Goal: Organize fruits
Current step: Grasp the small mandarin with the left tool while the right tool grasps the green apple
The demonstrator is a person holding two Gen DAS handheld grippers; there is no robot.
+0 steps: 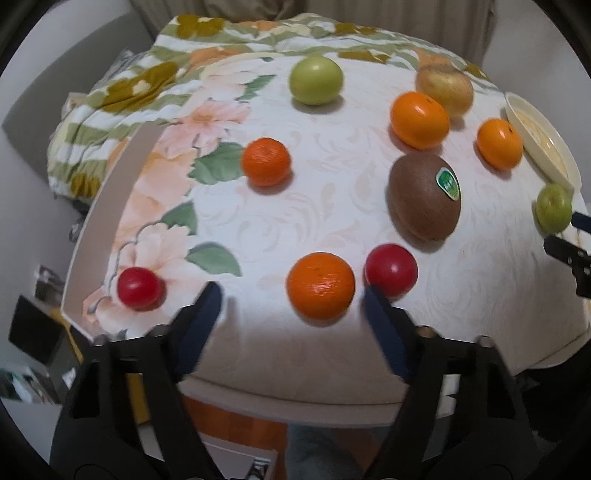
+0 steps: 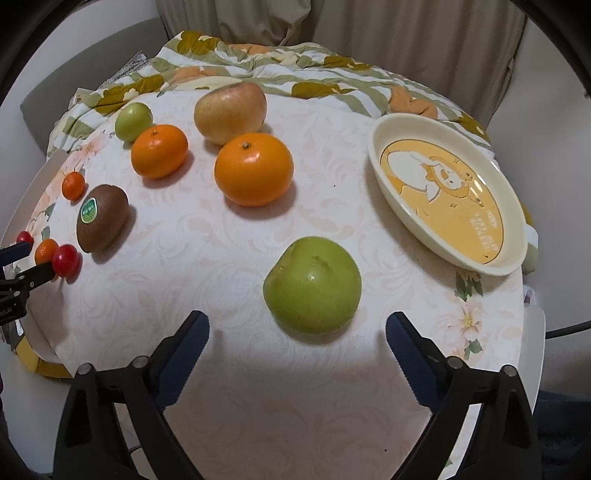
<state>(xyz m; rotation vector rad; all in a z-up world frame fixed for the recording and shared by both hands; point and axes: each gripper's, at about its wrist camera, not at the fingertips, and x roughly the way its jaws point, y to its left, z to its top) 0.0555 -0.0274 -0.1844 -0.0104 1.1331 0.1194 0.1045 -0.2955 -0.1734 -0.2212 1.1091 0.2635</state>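
Right now, both grippers spread wide and empty, left gripper (image 1: 291, 295) near four oranges (image 1: 320, 285), two red fruits (image 1: 390, 269), one kiwi (image 1: 424, 197), right gripper (image 2: 297, 326) beside two green fruits (image 2: 312, 285), one apple (image 2: 231, 112), one plate (image 2: 448, 254), all on the tablecloth (image 2: 229, 362).

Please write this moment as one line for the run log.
left gripper: open, before small orange | right gripper: open, before green fruit | plate: empty

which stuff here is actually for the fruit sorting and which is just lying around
For the job: green fruit, oranges, apple, kiwi, red fruits, plate.

Just lying about: striped blanket, curtain.
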